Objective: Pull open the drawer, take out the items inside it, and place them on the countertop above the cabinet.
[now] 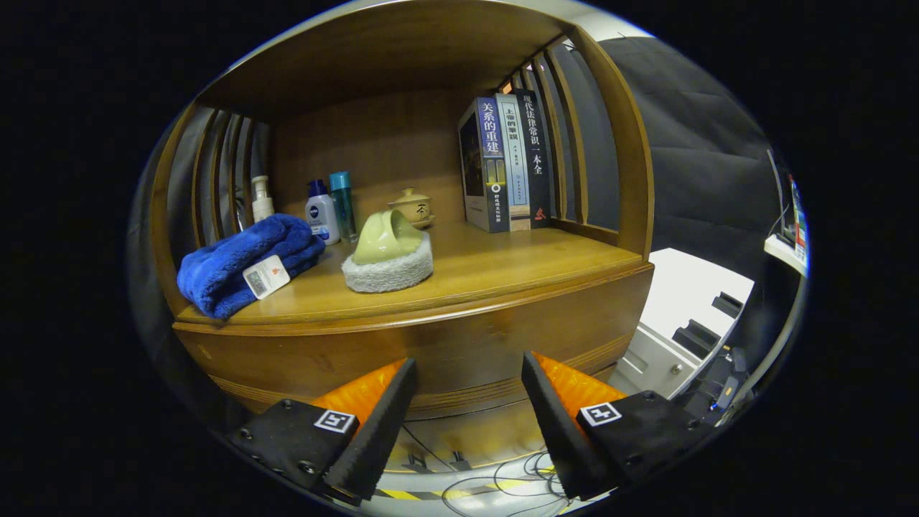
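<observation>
A wooden cabinet stands ahead of me, its countertop (495,269) at about mid height. On that top lie a folded blue towel (248,262) with a tag and, right of it, a pale green scrubber (388,255) with a grey pad. Below the top runs a wide wooden drawer front (445,345), shut. My gripper (470,373) is open, with nothing between its fingers. Its fingertips hover just before the drawer front's lower edge, near its middle.
At the back of the shelf stand a pump bottle (261,199), a white and blue bottle (322,213), a teal bottle (343,203), a small lidded tea cup (412,207) and three upright books (506,161). Cables (495,477) lie on the floor below. A white unit (678,337) stands right of the cabinet.
</observation>
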Tool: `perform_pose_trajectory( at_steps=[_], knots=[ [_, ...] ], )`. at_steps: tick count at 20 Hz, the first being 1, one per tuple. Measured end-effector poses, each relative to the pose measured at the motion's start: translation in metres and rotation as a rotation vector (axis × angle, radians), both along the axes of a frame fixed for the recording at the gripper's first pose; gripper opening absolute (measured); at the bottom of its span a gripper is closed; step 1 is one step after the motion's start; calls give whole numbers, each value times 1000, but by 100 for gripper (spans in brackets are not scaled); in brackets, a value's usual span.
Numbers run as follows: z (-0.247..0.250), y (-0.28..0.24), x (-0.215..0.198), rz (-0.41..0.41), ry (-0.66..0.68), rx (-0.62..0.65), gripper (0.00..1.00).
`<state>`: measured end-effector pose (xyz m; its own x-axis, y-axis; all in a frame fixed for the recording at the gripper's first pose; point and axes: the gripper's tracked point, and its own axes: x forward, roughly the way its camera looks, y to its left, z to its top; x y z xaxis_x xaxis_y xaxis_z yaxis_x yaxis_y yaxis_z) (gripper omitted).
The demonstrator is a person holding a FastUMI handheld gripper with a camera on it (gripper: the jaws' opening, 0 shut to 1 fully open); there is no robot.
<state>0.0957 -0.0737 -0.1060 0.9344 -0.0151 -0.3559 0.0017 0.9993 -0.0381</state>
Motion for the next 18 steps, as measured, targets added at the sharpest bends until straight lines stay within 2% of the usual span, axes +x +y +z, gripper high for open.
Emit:
perform_pose_trajectory(
  at_steps=[4, 9, 14, 18],
  knots=[
    [17, 5, -15, -23, -13, 59, 98],
    [87, 7, -24, -16, -95, 74, 98],
    [153, 33, -44, 33, -153, 91, 98],
    [206, 62, -56, 56, -273, 104, 98]
  ],
)
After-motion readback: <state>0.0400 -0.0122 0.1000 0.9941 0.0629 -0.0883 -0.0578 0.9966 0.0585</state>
